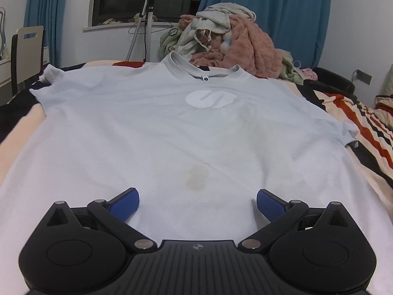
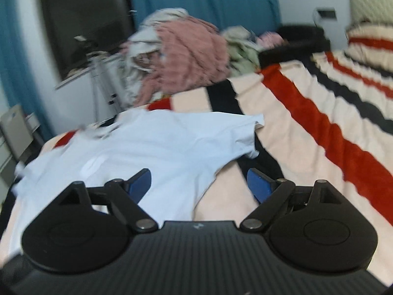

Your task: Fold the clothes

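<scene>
Currently I record a pale blue T-shirt [image 1: 172, 127] spread flat, front up, on the striped blanket [image 2: 319, 113] covering the bed, its collar [image 1: 203, 73] toward a heap of unfolded clothes [image 1: 228, 41] at the far edge and a yellowish stain [image 1: 196, 177] on its lower front. My left hand-held gripper [image 1: 197, 205] sits low over the shirt's hem area with fingers spread wide and nothing between them. My right hand-held gripper [image 2: 199, 184] is likewise spread and empty, straddling the shirt's side edge below the sleeve [image 2: 248, 127], though that view is blurred.
</scene>
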{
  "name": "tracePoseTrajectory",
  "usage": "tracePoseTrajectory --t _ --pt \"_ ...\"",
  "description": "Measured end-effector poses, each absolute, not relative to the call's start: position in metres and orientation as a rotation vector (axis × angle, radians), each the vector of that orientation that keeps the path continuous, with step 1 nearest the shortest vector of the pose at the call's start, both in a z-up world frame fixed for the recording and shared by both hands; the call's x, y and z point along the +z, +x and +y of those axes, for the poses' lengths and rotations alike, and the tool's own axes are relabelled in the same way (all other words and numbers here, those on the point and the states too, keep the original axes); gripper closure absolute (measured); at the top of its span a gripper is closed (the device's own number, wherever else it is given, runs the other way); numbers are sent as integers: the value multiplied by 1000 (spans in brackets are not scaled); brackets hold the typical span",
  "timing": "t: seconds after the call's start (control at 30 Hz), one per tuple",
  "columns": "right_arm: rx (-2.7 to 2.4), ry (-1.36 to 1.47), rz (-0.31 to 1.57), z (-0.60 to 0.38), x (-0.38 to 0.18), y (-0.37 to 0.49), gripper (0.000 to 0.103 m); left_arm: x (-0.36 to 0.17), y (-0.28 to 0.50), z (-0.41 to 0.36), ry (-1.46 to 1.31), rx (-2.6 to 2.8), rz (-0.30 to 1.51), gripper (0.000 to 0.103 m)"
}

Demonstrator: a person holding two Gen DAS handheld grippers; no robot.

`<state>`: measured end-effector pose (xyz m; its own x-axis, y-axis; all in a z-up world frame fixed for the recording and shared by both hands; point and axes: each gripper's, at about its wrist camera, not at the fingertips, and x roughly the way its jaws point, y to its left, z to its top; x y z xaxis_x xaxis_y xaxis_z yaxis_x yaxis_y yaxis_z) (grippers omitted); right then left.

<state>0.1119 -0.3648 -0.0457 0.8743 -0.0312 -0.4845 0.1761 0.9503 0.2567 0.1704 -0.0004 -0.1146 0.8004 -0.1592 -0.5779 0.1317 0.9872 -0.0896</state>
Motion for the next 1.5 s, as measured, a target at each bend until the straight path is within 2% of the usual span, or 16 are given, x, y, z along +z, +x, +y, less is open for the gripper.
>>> tracePoseTrajectory --t 0.13,0.27,0.4,0.67,0.8,0.83,0.97,1.0,1.03,1.13,1.33,1.5 --pt "-76 241 449 -328 -36 45 16 -97 151 20 -94 -131 667 1" --pt "-50 208 350 -306 -29 16 16 -76 124 52 -160 -99 733 1" --pt "-48 95 331 -290 -27 12 16 -57 93 106 -237 -36 866 3" --pt "-7 149 364 -292 -30 9 16 -36 51 182 -402 55 1126 11" --pt "-14 191 375 -298 -33 7 16 -50 55 174 -356 83 1230 26" --pt "-18 205 382 -300 -34 8 16 -54 56 171 -348 86 1251 37" --pt "-37 322 444 -317 -44 11 16 -58 58 158 -285 72 1294 69" --pt "-39 348 447 -320 -46 11 16 -56 58 154 -253 64 1292 87" --pt "-40 375 451 -322 -47 11 16 -53 59 154 -243 58 1294 94" --pt "-54 366 416 -323 -45 8 16 -39 57 151 -196 48 1281 99" --pt "-79 299 390 -318 -40 6 16 7 38 145 44 45 1199 100" --pt "-68 286 385 -317 -37 5 16 21 13 139 60 30 1164 98"
